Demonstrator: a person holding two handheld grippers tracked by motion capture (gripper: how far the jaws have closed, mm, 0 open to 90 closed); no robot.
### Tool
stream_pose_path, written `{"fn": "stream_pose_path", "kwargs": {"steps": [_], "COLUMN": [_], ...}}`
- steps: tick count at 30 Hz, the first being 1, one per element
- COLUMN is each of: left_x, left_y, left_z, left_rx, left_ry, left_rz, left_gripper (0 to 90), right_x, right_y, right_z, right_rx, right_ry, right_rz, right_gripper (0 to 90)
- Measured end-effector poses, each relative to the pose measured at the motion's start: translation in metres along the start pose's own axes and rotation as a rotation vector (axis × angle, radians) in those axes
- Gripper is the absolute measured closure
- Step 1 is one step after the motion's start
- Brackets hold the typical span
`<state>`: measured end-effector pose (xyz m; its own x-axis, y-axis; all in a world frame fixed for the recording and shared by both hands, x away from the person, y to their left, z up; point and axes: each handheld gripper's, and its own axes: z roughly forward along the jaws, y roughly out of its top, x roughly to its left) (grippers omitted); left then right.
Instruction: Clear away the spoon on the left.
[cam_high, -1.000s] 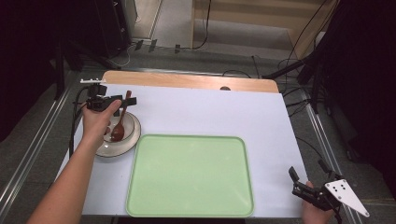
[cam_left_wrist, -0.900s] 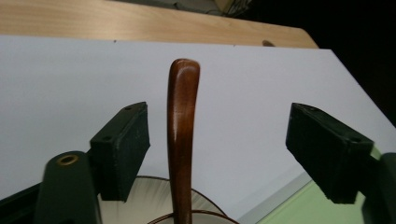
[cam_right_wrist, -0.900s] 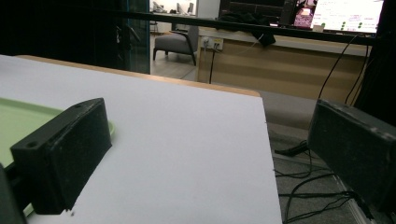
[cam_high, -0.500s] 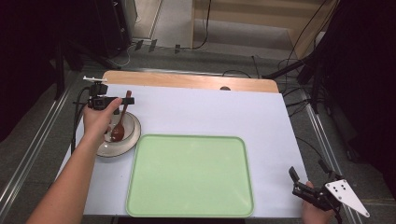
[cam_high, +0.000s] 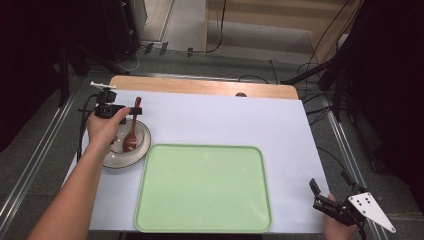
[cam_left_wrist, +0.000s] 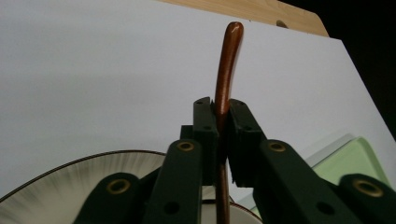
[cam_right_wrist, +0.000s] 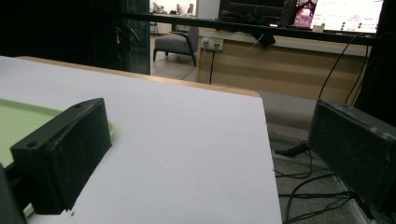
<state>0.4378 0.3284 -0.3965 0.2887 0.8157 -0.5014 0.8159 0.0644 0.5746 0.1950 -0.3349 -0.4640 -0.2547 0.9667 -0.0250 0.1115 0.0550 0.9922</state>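
A brown wooden spoon lies with its bowl in a white ribbed plate at the table's left, its handle pointing away. My left gripper has just been closing and is now shut on that handle, with the pads pressed on both sides of it. At the table's near right corner my right gripper stands open with nothing between its jaws. In the right gripper view, my right gripper frames bare white table.
A large light green tray lies at the front middle of the white tabletop, right of the plate; its corner shows in the right gripper view. Cables run along the floor beyond the table's right edge.
The left gripper's jaws have closed onto the spoon's handle. The left hand has barely shifted and the right gripper has stayed where it was.
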Motion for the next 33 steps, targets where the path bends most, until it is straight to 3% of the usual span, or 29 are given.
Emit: {"fn": "stream_pose_path", "kwargs": {"steps": [8, 17, 19, 20, 22, 33], "left_x": [-0.004, -0.012, -0.014, -0.017, -0.021, -0.037], "left_y": [-0.001, -0.001, -0.001, -0.001, -0.001, -0.004], "left_z": [-0.006, -0.020, -0.022, -0.026, -0.030, -0.047], "left_rx": [-0.014, -0.093, -0.102, -0.133, -0.150, -0.207], "left_ry": [-0.012, -0.044, -0.035, -0.035, -0.042, -0.089], "left_rz": [0.044, 0.090, 0.097, 0.114, 0.127, 0.158], "left_gripper": [85.2, 85.2, 85.2, 85.2, 85.3, 85.3], "right_x": [0.000, 0.000, 0.000, 0.000, 0.000, 0.000], "right_y": [0.000, 0.000, 0.000, 0.000, 0.000, 0.000], "right_z": [0.000, 0.000, 0.000, 0.000, 0.000, 0.000], "right_rx": [0.000, 0.000, 0.000, 0.000, 0.000, 0.001], "right_ry": [-0.002, -0.002, -0.001, -0.002, -0.001, -0.003], "right_rz": [-0.002, -0.002, -0.001, -0.003, -0.001, -0.002], "right_gripper": [0.0, 0.0, 0.0, 0.0, 0.0, 0.0]}}
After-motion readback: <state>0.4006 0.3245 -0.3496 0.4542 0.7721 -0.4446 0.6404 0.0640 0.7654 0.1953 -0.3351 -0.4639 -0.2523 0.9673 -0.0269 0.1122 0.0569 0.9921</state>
